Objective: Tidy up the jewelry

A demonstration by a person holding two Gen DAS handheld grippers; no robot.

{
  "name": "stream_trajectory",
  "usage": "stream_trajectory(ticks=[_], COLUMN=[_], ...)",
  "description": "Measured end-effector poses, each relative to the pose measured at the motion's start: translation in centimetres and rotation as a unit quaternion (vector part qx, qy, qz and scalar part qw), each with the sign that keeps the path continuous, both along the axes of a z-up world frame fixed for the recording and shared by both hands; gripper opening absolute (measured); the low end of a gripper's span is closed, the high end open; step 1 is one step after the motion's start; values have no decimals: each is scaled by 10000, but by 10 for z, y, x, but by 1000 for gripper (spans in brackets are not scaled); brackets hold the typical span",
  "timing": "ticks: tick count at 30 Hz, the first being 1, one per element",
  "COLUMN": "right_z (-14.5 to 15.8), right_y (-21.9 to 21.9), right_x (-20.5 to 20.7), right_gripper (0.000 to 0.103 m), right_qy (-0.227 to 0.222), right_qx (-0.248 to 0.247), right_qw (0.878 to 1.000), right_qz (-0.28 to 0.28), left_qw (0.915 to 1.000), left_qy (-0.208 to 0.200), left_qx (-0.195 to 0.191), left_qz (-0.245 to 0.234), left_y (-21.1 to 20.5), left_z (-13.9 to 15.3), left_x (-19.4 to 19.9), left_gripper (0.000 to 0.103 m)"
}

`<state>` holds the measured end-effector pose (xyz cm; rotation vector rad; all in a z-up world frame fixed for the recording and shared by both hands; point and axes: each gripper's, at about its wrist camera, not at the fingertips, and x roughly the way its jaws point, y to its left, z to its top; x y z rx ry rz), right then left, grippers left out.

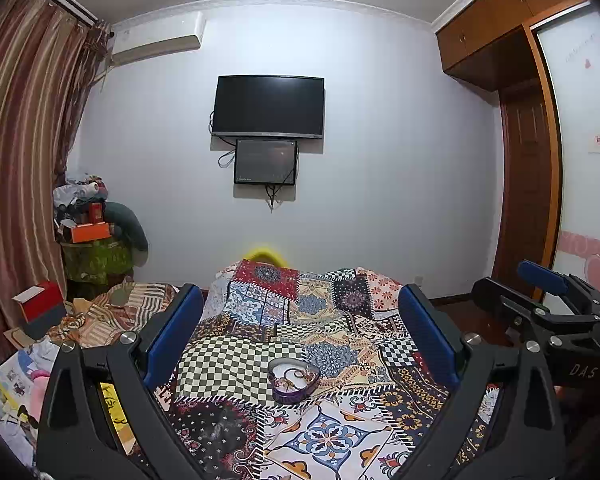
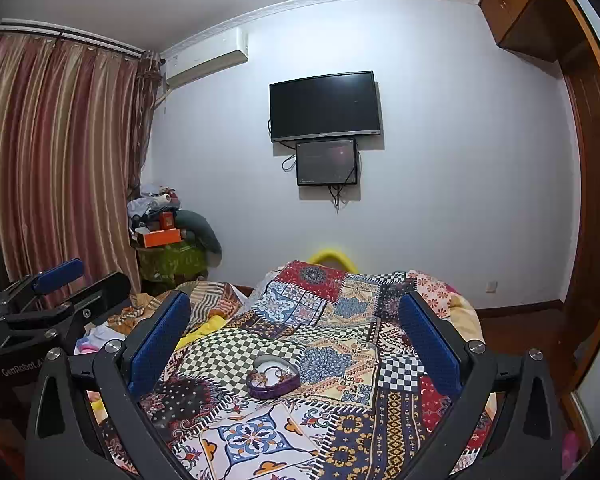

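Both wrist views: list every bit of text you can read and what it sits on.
"DAS": right claw, on its body.
"GenRobot.A", cut off: left claw, on its body.
Red wall sticker: too small.
TV logo: too small.
Yellow paper: handwriting, unreadable.

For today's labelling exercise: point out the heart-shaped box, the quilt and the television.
heart-shaped box (image 1: 291, 394), left wrist view, purple side wall.
quilt (image 1: 224, 364), left wrist view, checkered patch.
television (image 2: 324, 106), right wrist view, dark screen.
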<state>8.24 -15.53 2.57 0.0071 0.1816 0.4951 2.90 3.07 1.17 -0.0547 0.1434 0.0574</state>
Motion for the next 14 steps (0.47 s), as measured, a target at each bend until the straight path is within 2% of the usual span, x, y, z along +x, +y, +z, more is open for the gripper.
stream_trajectory(ticks=[14], right_z=[-8], right_y=[3], right_x=[9], right_gripper=[103], right_qy=[100], right_qx=[-18], right_qw=[9999], right_qz=[23], left_qw=[9998], left_qy=[166], left_qx=[-72], left_qz=[-23], left_y=[9], left_z=[-11], left_x=[10], left_gripper=[98])
